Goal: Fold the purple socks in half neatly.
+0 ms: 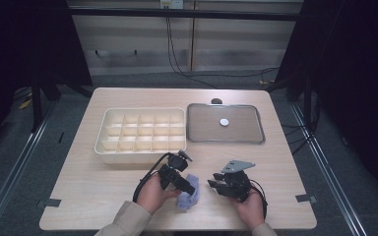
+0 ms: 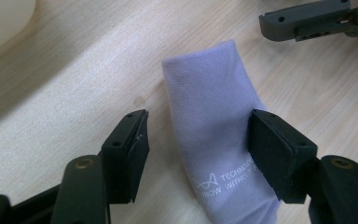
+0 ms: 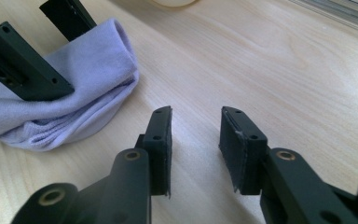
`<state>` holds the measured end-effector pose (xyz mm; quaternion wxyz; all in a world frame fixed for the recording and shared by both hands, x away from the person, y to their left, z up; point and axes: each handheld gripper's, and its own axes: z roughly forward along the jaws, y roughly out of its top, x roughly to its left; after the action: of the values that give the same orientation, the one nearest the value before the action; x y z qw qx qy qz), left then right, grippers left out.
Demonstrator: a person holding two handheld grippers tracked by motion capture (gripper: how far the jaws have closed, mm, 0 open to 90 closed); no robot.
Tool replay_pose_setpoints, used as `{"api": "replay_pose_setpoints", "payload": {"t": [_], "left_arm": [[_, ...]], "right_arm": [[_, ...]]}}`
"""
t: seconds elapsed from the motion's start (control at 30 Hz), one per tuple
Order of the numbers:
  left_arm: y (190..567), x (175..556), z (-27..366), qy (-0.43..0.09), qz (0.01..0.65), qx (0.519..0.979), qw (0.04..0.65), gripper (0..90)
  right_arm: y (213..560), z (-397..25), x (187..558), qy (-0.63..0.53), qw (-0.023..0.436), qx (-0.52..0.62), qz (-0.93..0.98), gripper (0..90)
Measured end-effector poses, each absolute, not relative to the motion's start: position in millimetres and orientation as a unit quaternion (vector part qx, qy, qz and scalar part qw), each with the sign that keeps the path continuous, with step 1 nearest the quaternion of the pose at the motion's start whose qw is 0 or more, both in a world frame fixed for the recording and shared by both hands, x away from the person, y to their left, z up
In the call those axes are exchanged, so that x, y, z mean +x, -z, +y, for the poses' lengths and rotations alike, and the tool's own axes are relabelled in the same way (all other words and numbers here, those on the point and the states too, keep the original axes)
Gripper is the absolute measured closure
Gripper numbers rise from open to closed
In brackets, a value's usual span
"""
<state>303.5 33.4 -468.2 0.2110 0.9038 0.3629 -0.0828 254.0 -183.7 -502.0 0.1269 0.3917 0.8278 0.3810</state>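
Straddling a folded lilac sock on the counter, the left claw stands wide open, apparently lined up to pinch it; the right claw, partly open and empty, waits just beside the sock, near the divided organizer box.

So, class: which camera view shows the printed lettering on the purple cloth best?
The left gripper view: the purple cloth lies close between open jaws, white print readable. The right gripper view shows its folds, no print; the high view, a small patch.
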Motion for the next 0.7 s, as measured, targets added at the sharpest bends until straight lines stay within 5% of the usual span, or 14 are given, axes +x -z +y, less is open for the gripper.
{"api": "replay_pose_setpoints", "payload": {"t": [0.27,0.43,0.6,0.7], "left_arm": [[469.4,303.7,30.9,0.090,0.357,0.905,0.212,41.4],[468.3,302.5,29.4,0.099,0.345,0.907,0.218,52.6],[464.8,298.5,26.1,0.098,0.329,0.913,0.222,73.1],[463.9,299.3,27.1,0.101,0.326,0.914,0.220,75.9]], "right_arm": [[504.0,-184.8,254.7,-0.377,0.132,0.394,0.828,59.4],[504.6,-184.8,254.5,-0.374,0.138,0.394,0.828,57.5],[504.7,-184.8,254.6,-0.372,0.142,0.394,0.829,55.6],[505.7,-184.0,253.9,-0.373,0.147,0.390,0.829,52.4]]}}
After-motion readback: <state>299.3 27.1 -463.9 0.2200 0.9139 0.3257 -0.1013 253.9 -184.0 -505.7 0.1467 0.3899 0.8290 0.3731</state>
